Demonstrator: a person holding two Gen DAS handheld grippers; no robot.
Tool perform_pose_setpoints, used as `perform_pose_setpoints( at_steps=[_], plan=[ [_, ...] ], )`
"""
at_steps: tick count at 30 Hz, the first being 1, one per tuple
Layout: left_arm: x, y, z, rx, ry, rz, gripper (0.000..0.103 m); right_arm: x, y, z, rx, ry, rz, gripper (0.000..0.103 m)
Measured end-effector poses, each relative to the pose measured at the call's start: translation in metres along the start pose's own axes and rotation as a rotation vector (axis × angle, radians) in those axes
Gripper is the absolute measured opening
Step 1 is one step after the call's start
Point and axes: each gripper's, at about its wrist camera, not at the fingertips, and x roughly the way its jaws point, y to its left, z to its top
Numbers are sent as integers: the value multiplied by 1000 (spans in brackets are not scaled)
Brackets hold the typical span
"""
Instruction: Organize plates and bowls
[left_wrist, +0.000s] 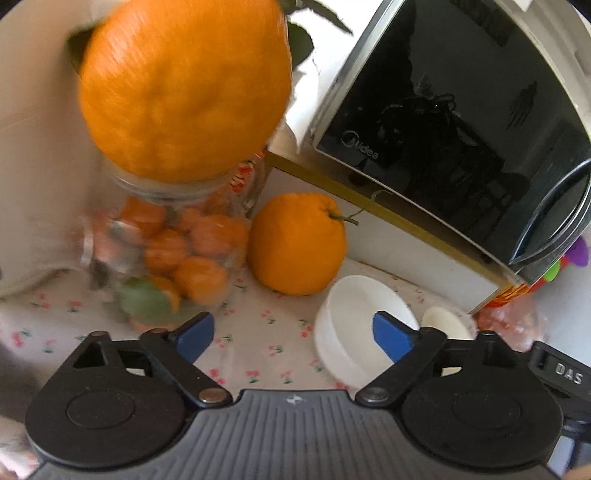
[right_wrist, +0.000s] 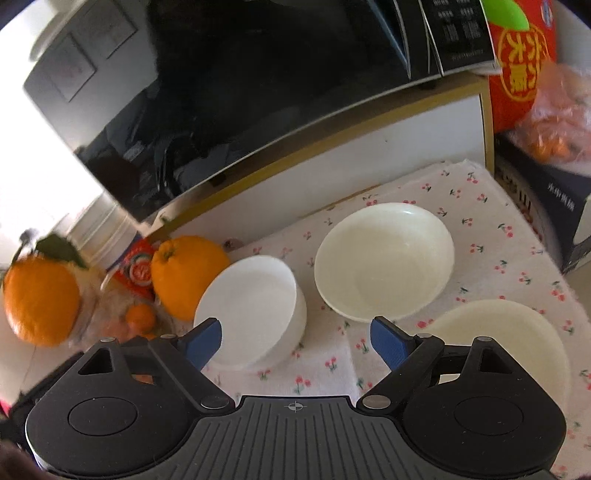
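Right gripper (right_wrist: 295, 341) is hovering wide open, empty, lining up on white bowl (right_wrist: 251, 314); left gripper (left_wrist: 295, 332) is idling open, empty, likely waiting to stack.

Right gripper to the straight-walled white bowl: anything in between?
Nothing visible. The right gripper is open and empty, and only bare floral cloth lies between its fingers and the white bowl. The large orange sits behind the bowl's left side, not in the path.
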Motion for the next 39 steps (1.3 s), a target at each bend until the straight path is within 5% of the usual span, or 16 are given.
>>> perform_pose_setpoints(
  at_steps=[7,14,26,35,39],
  plan=[
    [26,-3,-3,-50,22,-91,66,27,-8,5,89,19,64,88],
    [40,2,-11,-129,40,-140,42,44,-10,5,137,37,88,59],
    [49,-11,-13,-83,30,-140,22,22,-6,11,118,-55,61,40],
    [53,-8,-13,-85,26,-118,16,36,3,7,69,72,27,37],
    [52,-6,-14,-88,25,-118,16,44,2,2,68,80,10,27]
  ],
)
